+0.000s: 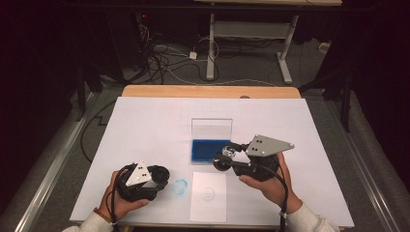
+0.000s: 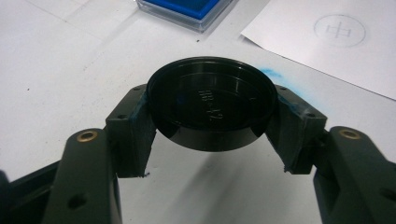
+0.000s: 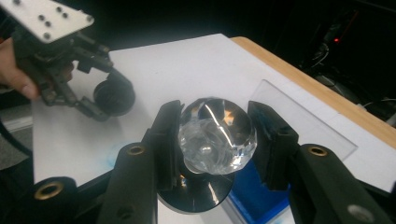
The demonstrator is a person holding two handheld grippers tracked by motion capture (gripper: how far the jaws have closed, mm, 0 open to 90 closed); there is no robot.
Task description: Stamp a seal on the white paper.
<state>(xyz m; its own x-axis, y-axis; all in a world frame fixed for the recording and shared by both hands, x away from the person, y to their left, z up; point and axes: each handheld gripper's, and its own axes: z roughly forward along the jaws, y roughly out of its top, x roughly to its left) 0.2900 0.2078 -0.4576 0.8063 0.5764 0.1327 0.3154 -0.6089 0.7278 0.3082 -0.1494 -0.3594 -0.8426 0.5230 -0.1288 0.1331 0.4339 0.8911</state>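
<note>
My left gripper is shut on a round black cap, held just above the white table cover at the front left. My right gripper is shut on the clear faceted knob of a stamp whose black round base hangs below the jaws. The stamp hovers at the near right corner of a blue ink pad. The right gripper view also shows the left gripper with the cap.
The pad's clear lid stands open behind it. A white paper sheet with a faint round stamp mark lies at the front centre. A blue ink smear lies between cap and paper. The wooden table edge runs along the back.
</note>
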